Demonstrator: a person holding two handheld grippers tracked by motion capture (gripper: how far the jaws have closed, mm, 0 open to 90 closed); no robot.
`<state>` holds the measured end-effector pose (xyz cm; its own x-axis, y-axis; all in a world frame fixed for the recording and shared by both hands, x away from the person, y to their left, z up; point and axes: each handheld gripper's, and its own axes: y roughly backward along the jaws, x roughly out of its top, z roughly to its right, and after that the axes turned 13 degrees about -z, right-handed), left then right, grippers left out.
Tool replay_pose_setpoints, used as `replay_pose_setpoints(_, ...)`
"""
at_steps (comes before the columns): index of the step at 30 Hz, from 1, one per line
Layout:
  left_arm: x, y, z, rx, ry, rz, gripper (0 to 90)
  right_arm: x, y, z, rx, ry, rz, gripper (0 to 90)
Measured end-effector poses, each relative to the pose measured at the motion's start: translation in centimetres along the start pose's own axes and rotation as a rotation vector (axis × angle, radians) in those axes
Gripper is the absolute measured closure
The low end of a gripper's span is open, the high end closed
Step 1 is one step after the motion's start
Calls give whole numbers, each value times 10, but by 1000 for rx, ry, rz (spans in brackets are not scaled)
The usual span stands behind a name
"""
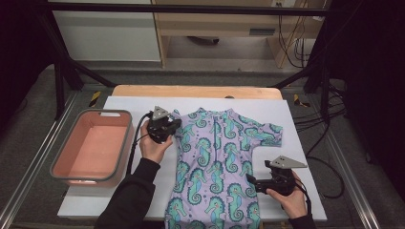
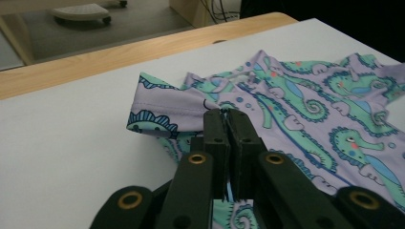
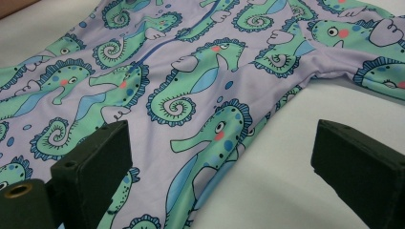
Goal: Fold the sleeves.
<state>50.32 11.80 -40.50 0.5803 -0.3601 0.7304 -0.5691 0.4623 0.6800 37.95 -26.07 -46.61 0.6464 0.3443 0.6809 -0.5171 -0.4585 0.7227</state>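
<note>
A lilac short-sleeved suit printed with green seahorses (image 1: 215,157) lies face up on the white sheet (image 1: 296,138). My left gripper (image 1: 175,125) is at the suit's left sleeve. In the left gripper view it (image 2: 228,117) is shut on the sleeve (image 2: 167,107), whose fabric is pinched between the jaws and folded up off the sheet. My right gripper (image 1: 251,181) rests low by the suit's right side edge. In the right gripper view it (image 3: 219,138) stands wide open, with the suit's edge (image 3: 224,143) lying on the sheet under the gap.
A pink tub with a grey rim (image 1: 125,143) stands on the sheet to the left of the left hand. The wooden table edge (image 1: 191,90) runs behind the sheet. Black frame legs and cables stand at both back corners.
</note>
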Motion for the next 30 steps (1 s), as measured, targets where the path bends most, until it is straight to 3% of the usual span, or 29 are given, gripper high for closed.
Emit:
replay_pose_setpoints(7, 2, -14, 18, -29, -53, -29, 868, 0, 0, 0, 2, 2, -3, 68)
replay_pose_setpoints(14, 0, -33, 33, -70, -78, -80, 868, 0, 0, -1, 3, 0, -1, 68)
replay_pose_setpoints(27, -8, -58, 44, -157, -73, -143, 857, 0, 0, -1, 2, 1, -2, 68)
replay_pose_setpoints(30, -8, -54, 39, -165, -50, -124, 759, 0, 0, -1, 2, 2, 0, 69)
